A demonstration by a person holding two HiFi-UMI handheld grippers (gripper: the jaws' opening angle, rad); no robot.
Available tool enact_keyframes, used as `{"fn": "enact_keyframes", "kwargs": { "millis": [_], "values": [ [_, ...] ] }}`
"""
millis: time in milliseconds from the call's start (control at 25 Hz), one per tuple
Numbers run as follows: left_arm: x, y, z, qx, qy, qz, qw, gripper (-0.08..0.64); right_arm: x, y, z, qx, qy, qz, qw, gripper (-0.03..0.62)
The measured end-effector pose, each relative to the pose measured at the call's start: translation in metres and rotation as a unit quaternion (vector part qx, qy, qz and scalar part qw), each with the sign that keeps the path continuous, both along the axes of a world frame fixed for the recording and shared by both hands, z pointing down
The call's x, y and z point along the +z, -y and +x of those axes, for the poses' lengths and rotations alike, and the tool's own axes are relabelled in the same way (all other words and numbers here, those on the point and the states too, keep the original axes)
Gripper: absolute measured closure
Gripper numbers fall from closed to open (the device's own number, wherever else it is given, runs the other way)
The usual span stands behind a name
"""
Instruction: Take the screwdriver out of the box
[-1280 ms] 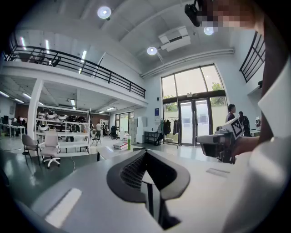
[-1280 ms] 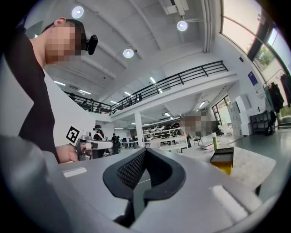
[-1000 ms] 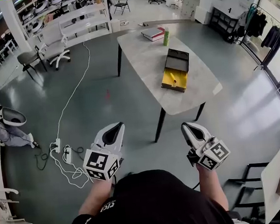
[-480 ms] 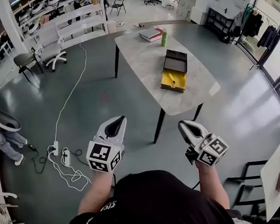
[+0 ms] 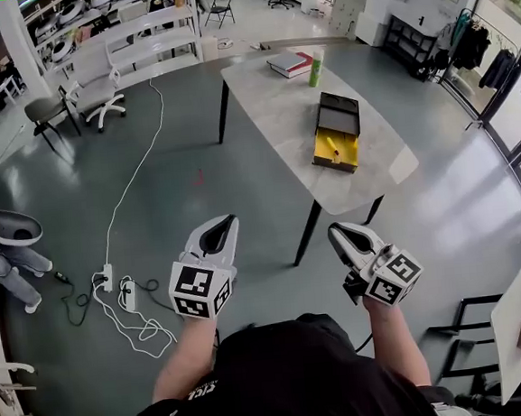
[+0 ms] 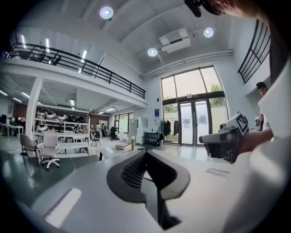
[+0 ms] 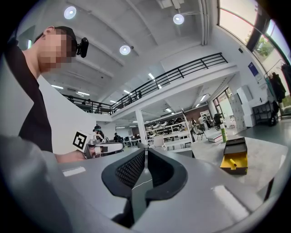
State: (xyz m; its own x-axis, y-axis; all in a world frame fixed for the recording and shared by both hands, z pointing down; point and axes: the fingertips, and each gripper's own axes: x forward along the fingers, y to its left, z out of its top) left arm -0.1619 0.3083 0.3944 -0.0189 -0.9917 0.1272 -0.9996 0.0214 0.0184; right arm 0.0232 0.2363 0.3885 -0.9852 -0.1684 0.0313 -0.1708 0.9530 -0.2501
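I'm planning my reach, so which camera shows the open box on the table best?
The head view: it looks down into the box, lid back, yellow inside exposed. The right gripper view shows it small and side-on. In the left gripper view I can't make it out.

The place is a large open lab or workshop hall, shown by its polished grey-green floor (image 5: pixel 242 204), black-railed mezzanine balcony (image 6: pixel 77 61), white metal shelving racks (image 5: pixel 150 35) loaded with equipment, white swivel office chair (image 5: pixel 96 95), and tall glass entrance doors (image 6: pixel 193 120).
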Motion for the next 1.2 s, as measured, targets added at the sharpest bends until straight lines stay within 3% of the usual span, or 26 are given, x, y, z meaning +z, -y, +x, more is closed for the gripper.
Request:
{"fn": "enact_keyframes", "kwargs": {
  "millis": [480,840,1200],
  "values": [
    [0.024,0.01,-0.029,0.011,-0.011,-0.027,0.9995,0.558,0.029,-0.013,-0.056,-0.034,-0.022,-0.031,0.999,0.551],
    [0.023,0.076,-0.033,0.024,-0.006,-0.035,0.9991,0.558,0.021,0.05,-0.074,-0.044,-0.009,-0.027,0.999,0.551],
    [0.018,0.168,-0.019,0.037,0.008,-0.047,0.9982,0.558,0.022,0.139,-0.06,-0.036,0.008,-0.037,0.999,0.543]
  ]
}}
